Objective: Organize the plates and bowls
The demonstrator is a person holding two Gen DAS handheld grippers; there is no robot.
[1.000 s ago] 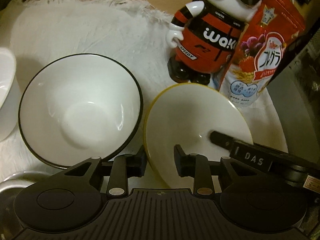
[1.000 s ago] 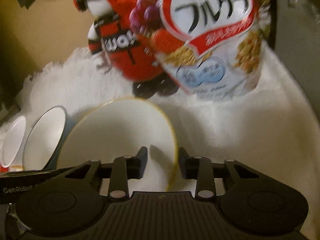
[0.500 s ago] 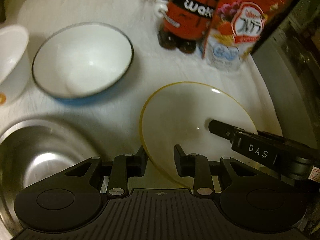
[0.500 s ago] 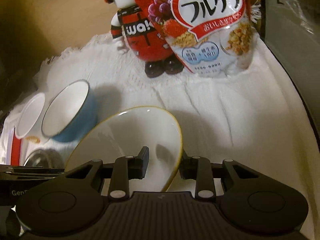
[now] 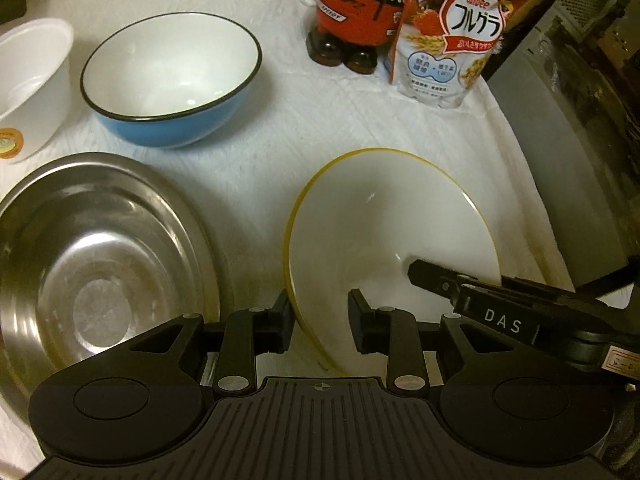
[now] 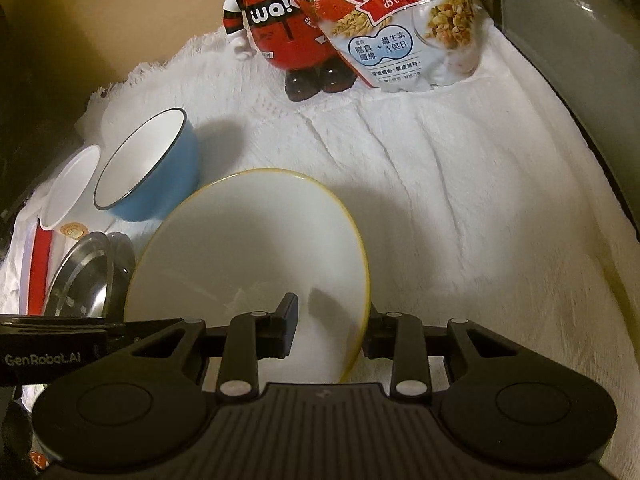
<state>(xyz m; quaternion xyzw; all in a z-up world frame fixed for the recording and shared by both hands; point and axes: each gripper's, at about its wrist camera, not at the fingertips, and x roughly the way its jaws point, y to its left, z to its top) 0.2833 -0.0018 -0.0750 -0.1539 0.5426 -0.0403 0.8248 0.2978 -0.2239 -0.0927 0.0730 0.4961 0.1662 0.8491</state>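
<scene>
Here both grippers straddle the rim of the yellow-rimmed bowl (image 5: 384, 216) on opposite sides. The left gripper (image 5: 318, 320) is spread, rim not pinched; whether the right gripper (image 6: 330, 334) clamps the rim, I cannot tell. The bowl is over the white cloth (image 6: 460, 184), beside the steel bowl (image 5: 100, 256).

Yellow-rimmed white plate (image 5: 384, 216), tilted, blue bowl (image 5: 172, 76) upright
</scene>
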